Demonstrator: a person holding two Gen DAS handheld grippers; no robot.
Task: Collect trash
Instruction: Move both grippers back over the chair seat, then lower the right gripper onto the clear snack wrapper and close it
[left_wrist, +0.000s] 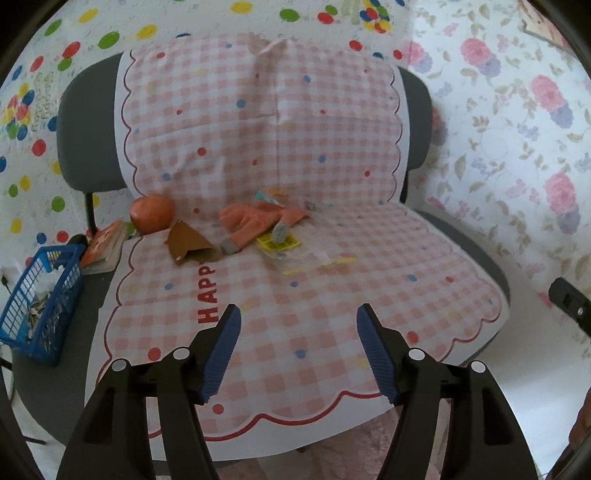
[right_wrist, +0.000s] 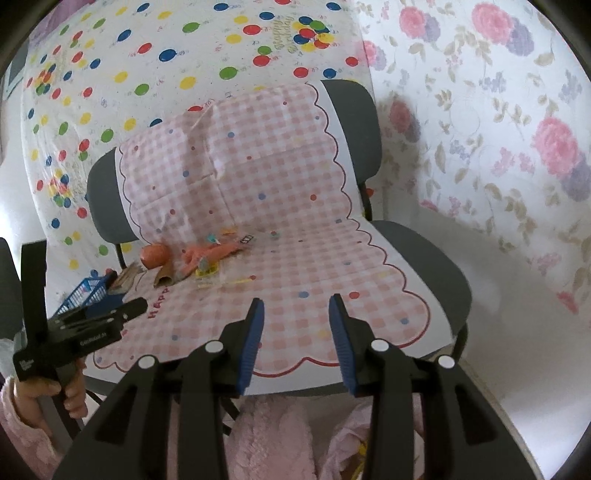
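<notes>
Backdrop: a white sheet printed with coloured balloon dots (right_wrist: 166, 55) hangs behind the chair, beside a white sheet printed with pink and purple flowers (right_wrist: 517, 147).
Chair: a grey padded office chair (left_wrist: 85, 122) faces both cameras, seat and backrest draped.
Cover: a pink-and-white checked paper cloth with a red scalloped border (left_wrist: 295, 295) runs down the backrest and over the seat; red letters reading "HAPP" show near its left side.
Basket: a blue plastic lattice basket (left_wrist: 40, 306) sits at the seat's left edge, off the cloth, with small pale scraps inside (too blurred to tell apart).
Left gripper: the black two-finger left gripper with blue ribbed pads (left_wrist: 297, 321) hovers over the front of the cloth, jaws spread wide with nothing between them; a hand (right_wrist: 51, 395) in a fluffy pink sleeve holds its handle.
Right gripper: the black right gripper with blue pads (right_wrist: 297, 314) hangs above the seat's front, jaws parted and empty.
Book: a small orange-covered book (left_wrist: 105, 245) lies between basket and cloth.
Trash: an orange knitted glove (left_wrist: 255, 221), a torn brown cardboard piece (left_wrist: 188, 242), a yellow-printed clear wrapper (left_wrist: 284, 245) and a round orange fruit (left_wrist: 151, 214) cluster at the back left of the seat, well apart from both grippers.
</notes>
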